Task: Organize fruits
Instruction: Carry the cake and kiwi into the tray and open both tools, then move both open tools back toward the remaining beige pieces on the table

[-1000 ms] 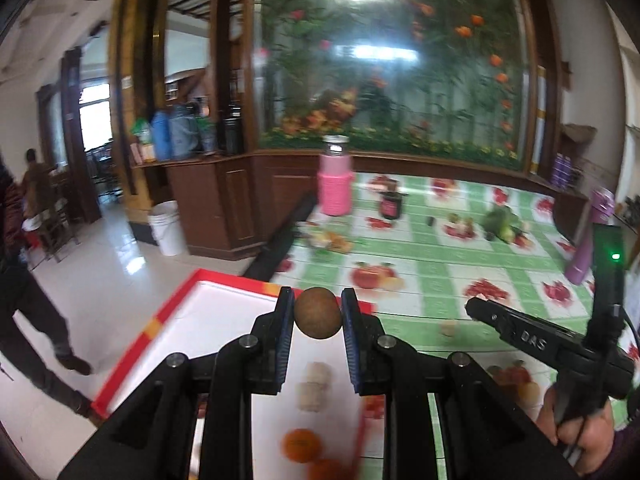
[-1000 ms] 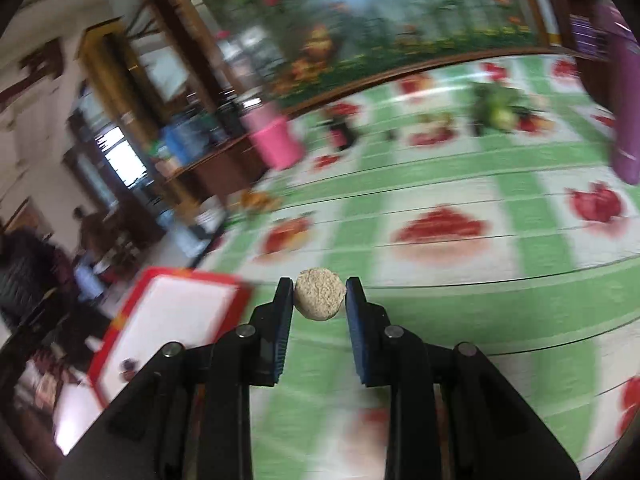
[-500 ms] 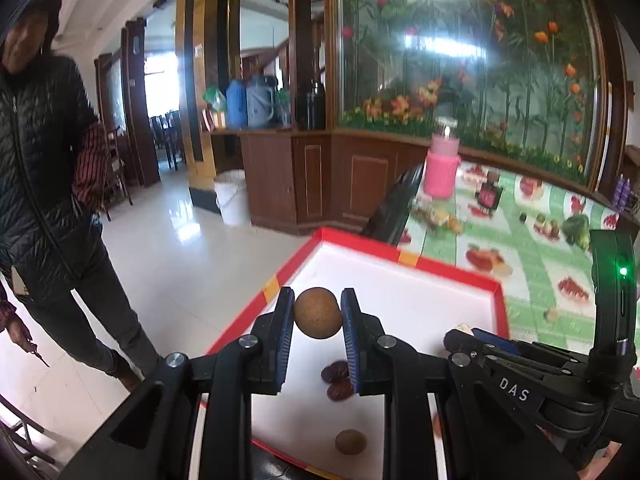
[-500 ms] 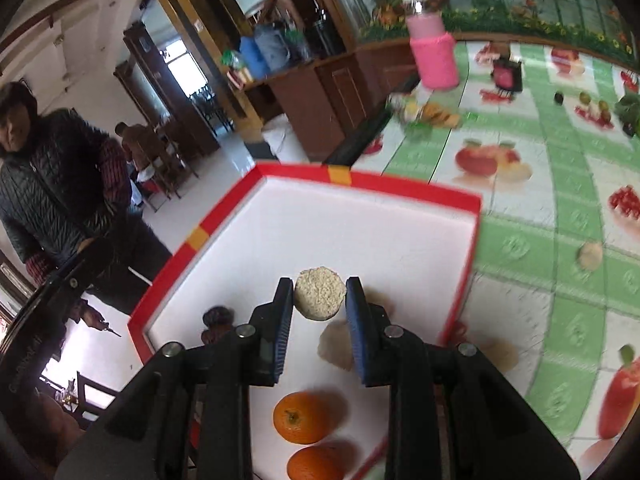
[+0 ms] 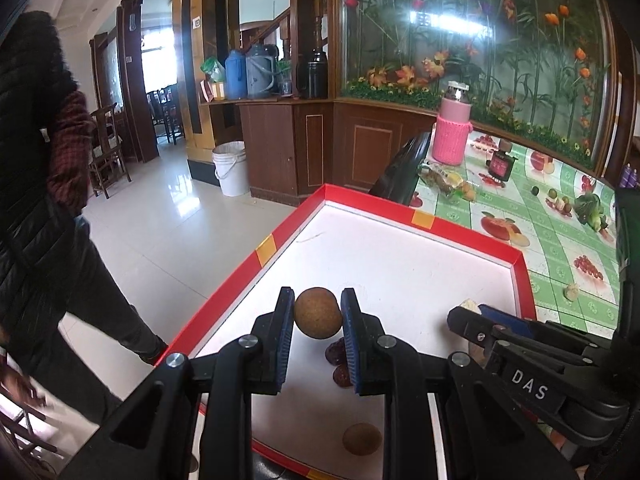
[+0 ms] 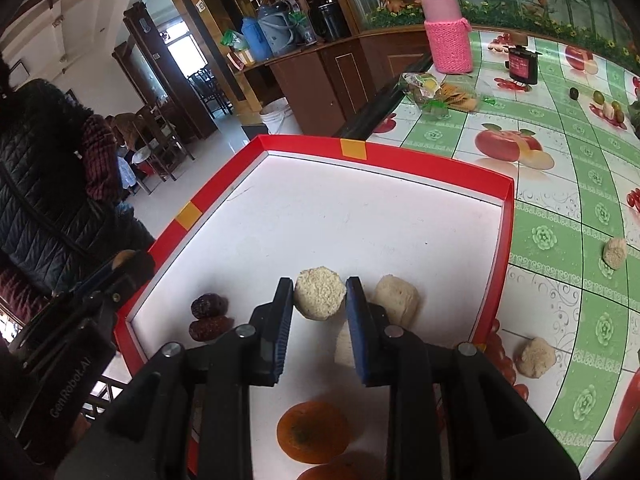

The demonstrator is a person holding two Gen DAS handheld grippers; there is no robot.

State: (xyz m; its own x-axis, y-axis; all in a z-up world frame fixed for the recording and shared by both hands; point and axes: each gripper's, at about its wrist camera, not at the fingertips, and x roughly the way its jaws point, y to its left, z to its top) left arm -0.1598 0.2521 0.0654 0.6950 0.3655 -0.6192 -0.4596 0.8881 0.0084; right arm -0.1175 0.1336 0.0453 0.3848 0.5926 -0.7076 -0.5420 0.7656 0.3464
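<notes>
Left tool (image 5: 318,316) grips a brown ball (image 5: 318,312); right tool (image 6: 320,300) clamps a pale puck (image 6: 319,298), both above the red-rimmed tray (image 6: 420,162).

Both wrist views look steeply down, close over the shared red-rimmed tray (image 5: 256,254) (image 6: 352,150).

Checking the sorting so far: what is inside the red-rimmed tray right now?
In the red-rimmed tray: two dark dates, pale cakes, oranges and a brown ball. The grippers hide part of the floor.

Right claw (image 6: 320,300) grips pale fruit (image 6: 320,298) above red-rimmed tray (image 6: 420,162).
</notes>
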